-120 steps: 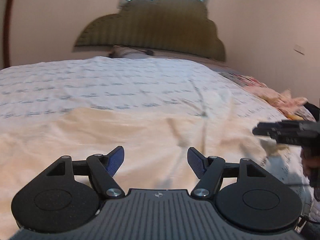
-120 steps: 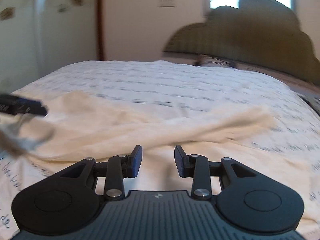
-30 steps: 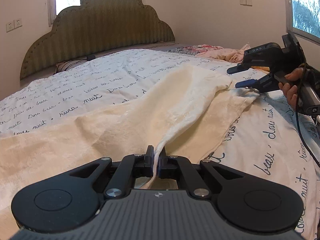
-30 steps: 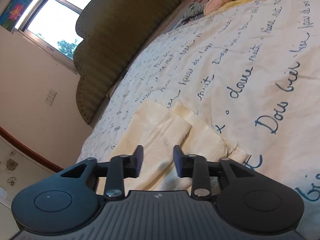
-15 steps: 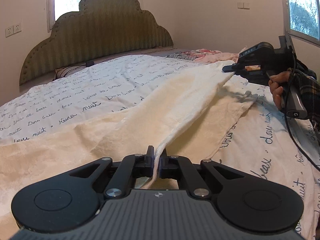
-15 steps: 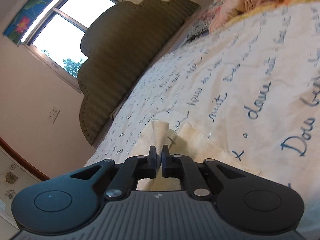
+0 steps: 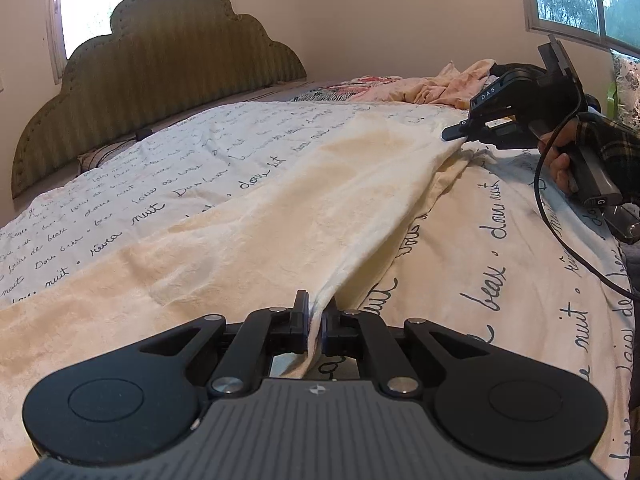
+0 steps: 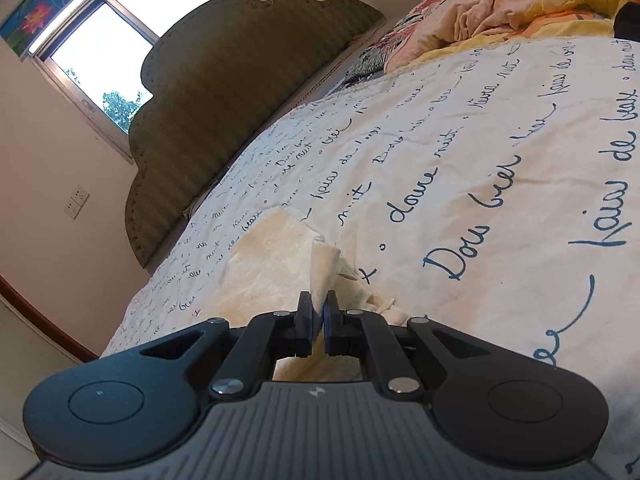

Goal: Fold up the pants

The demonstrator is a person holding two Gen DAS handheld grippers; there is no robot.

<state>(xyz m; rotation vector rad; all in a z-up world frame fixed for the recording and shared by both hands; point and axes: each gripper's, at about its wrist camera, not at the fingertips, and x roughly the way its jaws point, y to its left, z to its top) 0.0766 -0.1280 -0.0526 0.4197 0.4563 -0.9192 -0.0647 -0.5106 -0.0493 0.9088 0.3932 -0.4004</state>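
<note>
Cream pants (image 7: 304, 204) lie spread on the bed. My left gripper (image 7: 315, 322) is shut on one edge of the cloth near the camera, and the fabric rises from it in a taut ridge. My right gripper (image 7: 460, 133) shows at the right of the left wrist view, shut on the far corner of the same pant leg and holding it above the bed. In the right wrist view, the right gripper (image 8: 316, 316) pinches a fold of the pants (image 8: 276, 256), with a lower layer of cloth still lying on the bed.
The bedspread (image 7: 520, 264) is white with dark blue handwriting. An olive padded headboard (image 7: 160, 80) stands at the back. Crumpled pink and yellow bedding (image 7: 440, 84) lies at the far right. Windows are behind and to the right.
The right gripper shut on the pant corner and lifted it. The cloth between the two grippers has pulled tighter and risen. The left gripper stays shut on its edge.
</note>
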